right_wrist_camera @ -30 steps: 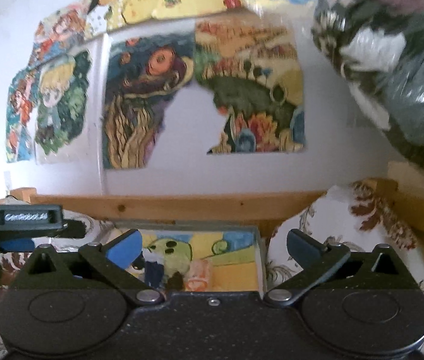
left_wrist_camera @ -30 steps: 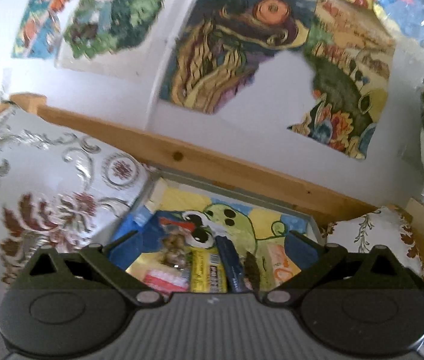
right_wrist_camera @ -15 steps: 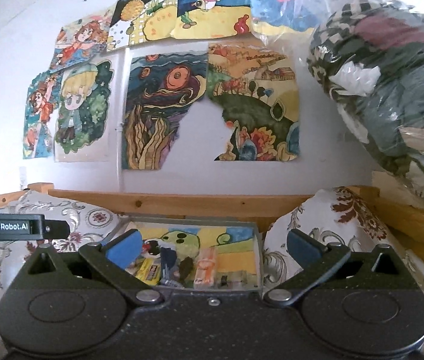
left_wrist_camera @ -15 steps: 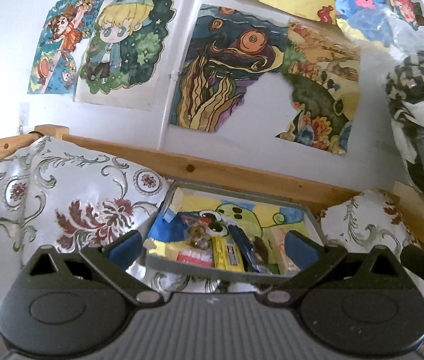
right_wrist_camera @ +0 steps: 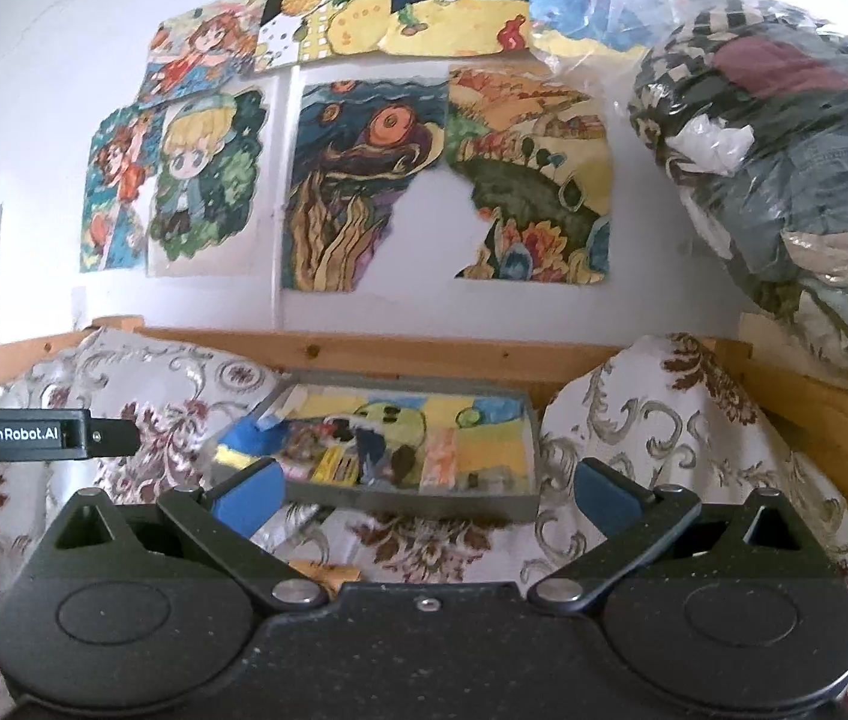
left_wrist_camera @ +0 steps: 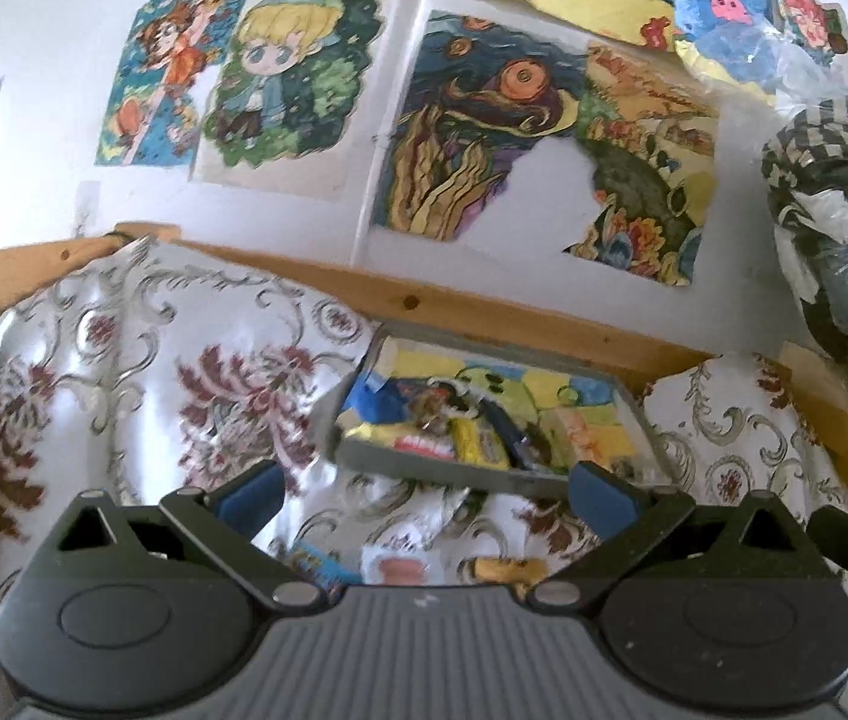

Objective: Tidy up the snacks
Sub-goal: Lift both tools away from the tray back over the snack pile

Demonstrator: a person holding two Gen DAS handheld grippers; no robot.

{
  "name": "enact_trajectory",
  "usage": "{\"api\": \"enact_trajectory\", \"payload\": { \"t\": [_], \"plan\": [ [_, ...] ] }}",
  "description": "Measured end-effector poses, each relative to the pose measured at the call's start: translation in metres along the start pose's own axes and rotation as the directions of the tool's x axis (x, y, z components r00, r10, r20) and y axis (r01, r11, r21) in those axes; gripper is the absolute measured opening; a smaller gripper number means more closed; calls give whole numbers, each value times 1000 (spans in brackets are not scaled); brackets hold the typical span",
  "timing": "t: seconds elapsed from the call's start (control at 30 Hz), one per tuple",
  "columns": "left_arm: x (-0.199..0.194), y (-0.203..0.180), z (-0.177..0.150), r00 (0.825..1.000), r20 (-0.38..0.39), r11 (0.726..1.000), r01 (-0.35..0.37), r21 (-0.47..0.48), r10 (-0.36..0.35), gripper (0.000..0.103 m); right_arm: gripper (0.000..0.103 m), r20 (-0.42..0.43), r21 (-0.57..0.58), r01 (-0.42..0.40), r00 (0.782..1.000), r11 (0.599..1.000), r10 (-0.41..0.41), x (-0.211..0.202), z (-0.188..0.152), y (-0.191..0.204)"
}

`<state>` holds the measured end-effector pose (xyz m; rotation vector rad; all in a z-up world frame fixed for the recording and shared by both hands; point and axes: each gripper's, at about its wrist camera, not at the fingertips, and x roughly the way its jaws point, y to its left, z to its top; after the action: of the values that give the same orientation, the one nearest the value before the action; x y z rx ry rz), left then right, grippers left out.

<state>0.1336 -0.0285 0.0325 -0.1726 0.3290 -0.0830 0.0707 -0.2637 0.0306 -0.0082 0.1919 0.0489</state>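
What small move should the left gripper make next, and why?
Probably it should dip down toward the loose snack packets lying on the patterned cloth just in front of it. The left gripper is open and holds nothing, the grey tray farther ahead already has several snacks inside, and these packets lie outside it. The right gripper is open and empty too.

left hand-held gripper [left_wrist_camera: 424, 489]: jaws wide apart, empty | right hand-held gripper [right_wrist_camera: 424, 489]: jaws wide apart, empty

Grey tray [right_wrist_camera: 399, 504] on white cloth [right_wrist_camera: 664, 420] patterned with maroon flowers and silver scrolls.
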Motion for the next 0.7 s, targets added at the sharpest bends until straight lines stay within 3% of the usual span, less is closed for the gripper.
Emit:
{"api": "enact_trajectory", "payload": {
  "t": [0.47,0.7],
  "plan": [
    [-26,30,-37,992,-117,999,-41,21,43,103,102,-157,-17,-27,987,999,24,-23,-28,31],
    [-27,36,-55,976,-208,998,-66,12,67,103,102,-249,-25,-30,968,999,23,-14,-37,36]
  ]
}}
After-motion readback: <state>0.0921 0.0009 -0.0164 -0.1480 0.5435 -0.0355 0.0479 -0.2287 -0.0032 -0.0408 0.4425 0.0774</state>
